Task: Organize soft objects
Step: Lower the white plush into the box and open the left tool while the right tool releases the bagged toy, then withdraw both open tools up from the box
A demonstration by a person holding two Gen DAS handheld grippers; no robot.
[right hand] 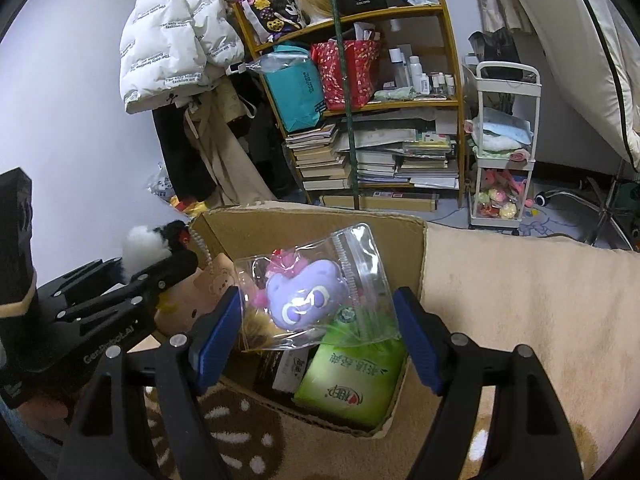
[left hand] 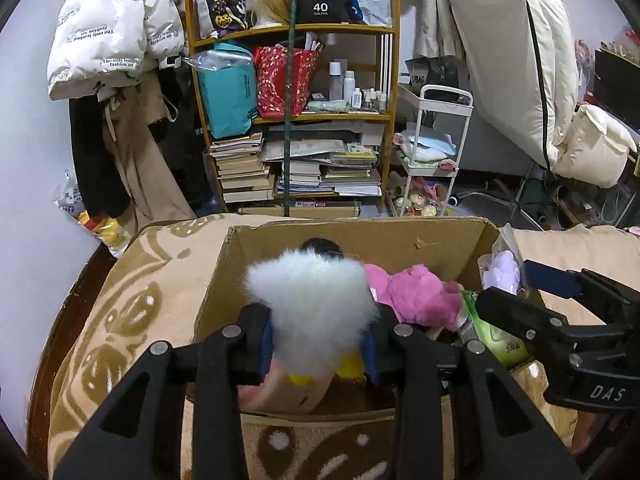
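My left gripper (left hand: 318,346) is shut on a white fluffy plush toy (left hand: 312,296) with a black end, held over the open cardboard box (left hand: 360,236). A pink plush (left hand: 416,292) lies inside the box beside it. My right gripper (right hand: 318,328) is open around a clear zip bag (right hand: 320,288) holding a purple plush face; I cannot tell if the pads touch it. The bag sits above a green tissue pack (right hand: 352,384) in the box (right hand: 304,220). The left gripper with the white plush (right hand: 142,250) shows at the left of the right wrist view.
The box sits on a beige and brown patterned blanket (left hand: 120,304). Behind it stand a cluttered wooden shelf (left hand: 296,120) of books and bags, a white trolley (left hand: 432,152), hanging coats (left hand: 116,32) and a pale duvet (left hand: 520,60).
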